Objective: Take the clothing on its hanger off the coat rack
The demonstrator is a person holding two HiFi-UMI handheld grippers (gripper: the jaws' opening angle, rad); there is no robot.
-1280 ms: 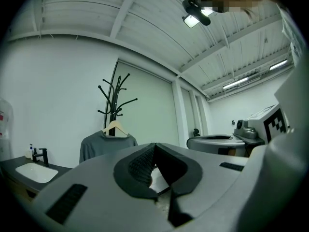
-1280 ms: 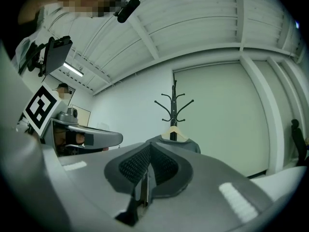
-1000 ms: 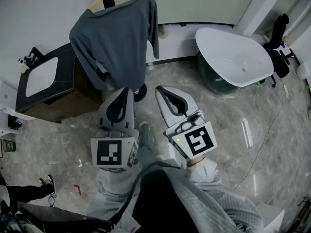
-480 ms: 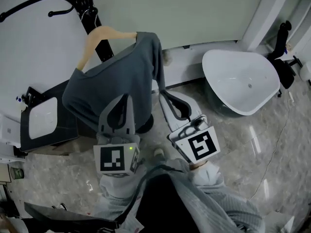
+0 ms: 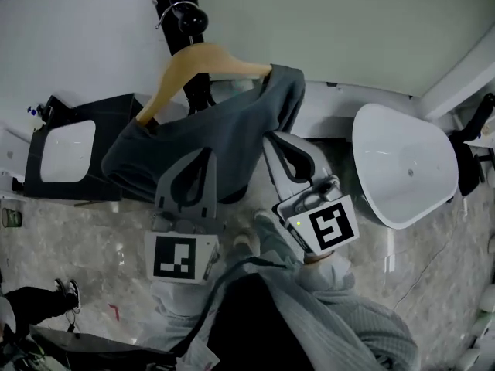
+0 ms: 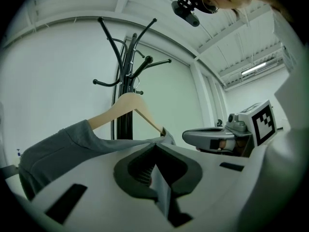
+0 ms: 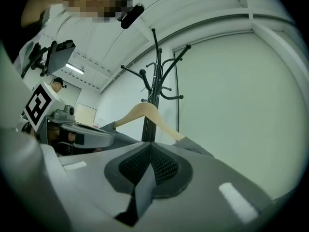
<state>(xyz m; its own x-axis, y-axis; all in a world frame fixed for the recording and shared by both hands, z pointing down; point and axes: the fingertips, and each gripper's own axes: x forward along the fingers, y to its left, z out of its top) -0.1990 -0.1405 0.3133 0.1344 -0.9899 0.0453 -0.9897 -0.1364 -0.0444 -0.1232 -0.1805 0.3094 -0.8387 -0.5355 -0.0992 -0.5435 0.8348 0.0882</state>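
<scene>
Closer to the rack [image 5: 179, 18] than a second ago, with left gripper [image 5: 204, 154] and right gripper [image 5: 273, 138] raised to the sweater [image 5: 224, 126] and the whole hanger [image 5: 197, 62] showing.

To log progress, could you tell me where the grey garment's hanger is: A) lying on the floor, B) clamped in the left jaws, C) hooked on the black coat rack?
C: the wooden hanger, grey garment draped on it, hangs by its hook from the black coat rack.
</scene>
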